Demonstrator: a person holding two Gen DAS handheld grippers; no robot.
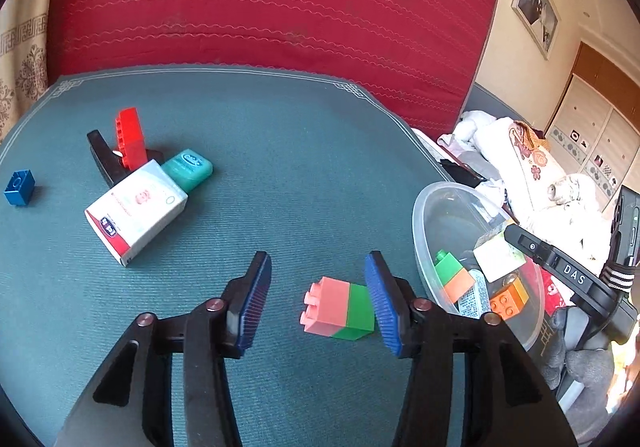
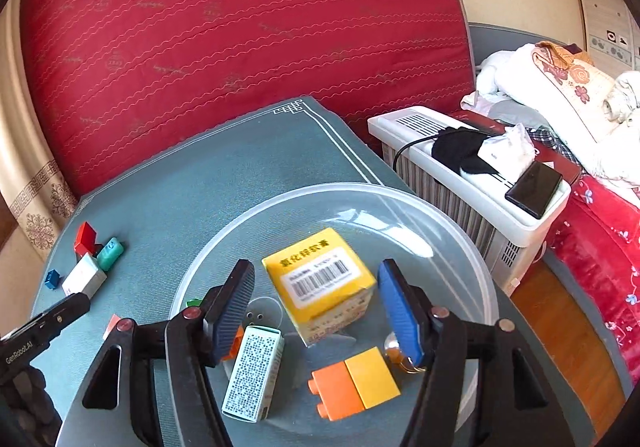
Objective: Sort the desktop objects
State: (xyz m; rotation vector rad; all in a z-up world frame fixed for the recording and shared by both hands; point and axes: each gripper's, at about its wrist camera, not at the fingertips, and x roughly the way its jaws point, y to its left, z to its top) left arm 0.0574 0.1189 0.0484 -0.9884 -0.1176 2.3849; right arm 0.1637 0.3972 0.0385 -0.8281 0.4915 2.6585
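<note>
Green table mat (image 1: 280,151), sorting partly done.
Clear bowl (image 2: 320,199) part-filled; left gripper (image 1: 318,299) spread around pink-green block (image 1: 338,307), right gripper (image 2: 316,311) spread around yellow box (image 2: 320,279); far-left items remaining.

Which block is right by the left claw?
Find the green table mat, then the left claw hovering over it. Between its fingers lies the pink-and-green block, studs pointing left. Every other two-colour block sits inside the clear bowl.

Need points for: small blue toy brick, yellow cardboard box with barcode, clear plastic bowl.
small blue toy brick (image 1: 19,188): left wrist view, on its front face.
yellow cardboard box with barcode (image 2: 320,279): right wrist view, on the barcode label.
clear plastic bowl (image 2: 452,223): right wrist view, on its far right rim.
</note>
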